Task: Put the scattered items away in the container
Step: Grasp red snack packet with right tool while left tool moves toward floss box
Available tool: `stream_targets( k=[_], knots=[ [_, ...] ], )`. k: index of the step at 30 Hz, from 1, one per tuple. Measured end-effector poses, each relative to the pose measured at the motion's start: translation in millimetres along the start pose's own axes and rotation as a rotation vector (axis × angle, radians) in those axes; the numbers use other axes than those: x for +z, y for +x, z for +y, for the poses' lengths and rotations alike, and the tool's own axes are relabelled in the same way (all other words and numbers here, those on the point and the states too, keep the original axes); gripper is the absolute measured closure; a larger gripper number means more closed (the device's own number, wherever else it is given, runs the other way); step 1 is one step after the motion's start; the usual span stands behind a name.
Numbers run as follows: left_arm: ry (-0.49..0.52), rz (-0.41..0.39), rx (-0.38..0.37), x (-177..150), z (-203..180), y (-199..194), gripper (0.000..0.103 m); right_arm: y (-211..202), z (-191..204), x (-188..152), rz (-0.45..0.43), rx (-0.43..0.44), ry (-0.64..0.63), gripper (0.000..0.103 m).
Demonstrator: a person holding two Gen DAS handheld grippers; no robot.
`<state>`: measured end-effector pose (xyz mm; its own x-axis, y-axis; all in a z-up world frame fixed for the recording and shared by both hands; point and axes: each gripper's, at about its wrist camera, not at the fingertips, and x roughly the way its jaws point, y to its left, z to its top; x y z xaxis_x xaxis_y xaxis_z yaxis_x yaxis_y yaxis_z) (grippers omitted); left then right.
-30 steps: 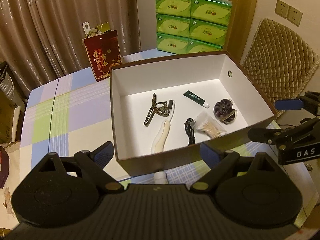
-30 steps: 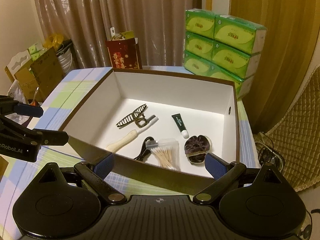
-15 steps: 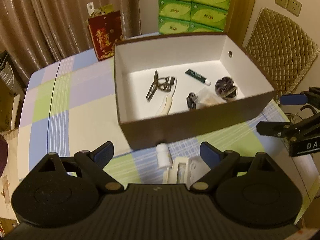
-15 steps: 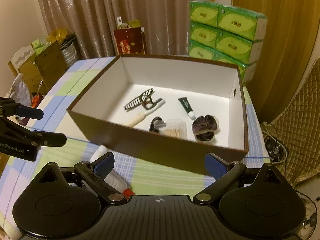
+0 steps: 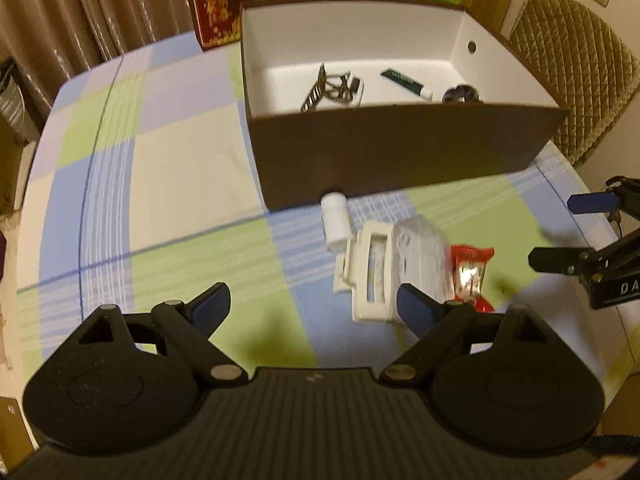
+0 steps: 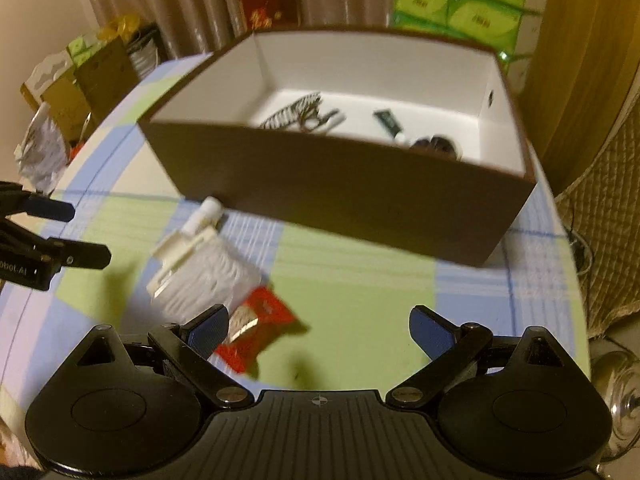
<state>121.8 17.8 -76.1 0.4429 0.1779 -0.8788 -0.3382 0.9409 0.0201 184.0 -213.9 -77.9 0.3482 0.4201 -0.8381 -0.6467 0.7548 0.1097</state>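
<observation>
A brown box [image 5: 400, 152] with a white inside holds a hair claw [image 5: 324, 88], a dark tube [image 5: 404, 80] and a dark hair tie [image 5: 460, 94]; it also shows in the right wrist view [image 6: 340, 192]. In front of it on the checked cloth lie a small white bottle [image 5: 335, 220], a white case [image 5: 374, 276], a clear pack [image 5: 420, 252] and a red snack packet [image 5: 470, 272]. My left gripper [image 5: 314, 308] is open and empty, just short of the case. My right gripper [image 6: 320, 330] is open and empty, its left finger beside the red packet [image 6: 256, 328].
Green tissue packs [image 6: 460, 4] and a red gift bag [image 5: 222, 0] stand behind the box. A quilted chair [image 5: 576, 72] is at the right. Boxes and bags [image 6: 80, 76] crowd the floor at the left. The table edge curves close on the right.
Both grippers have pulled back and down from above the box. The loose items in front of the box have come into view.
</observation>
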Motion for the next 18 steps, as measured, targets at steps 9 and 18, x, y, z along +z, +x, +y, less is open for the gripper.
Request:
stream_targets(
  k=[9,18],
  knots=[
    [0.034,0.022,-0.017,-11.2,-1.6,10.5,0.017,10.1,13.5,-16.9,0.021,0.077,-0.143,0.008],
    [0.027,0.044,-0.029,-8.9,2.5,23.3,0.019,22.2,17.0,-24.8,0.043,0.119,-0.222,0.008]
  ],
)
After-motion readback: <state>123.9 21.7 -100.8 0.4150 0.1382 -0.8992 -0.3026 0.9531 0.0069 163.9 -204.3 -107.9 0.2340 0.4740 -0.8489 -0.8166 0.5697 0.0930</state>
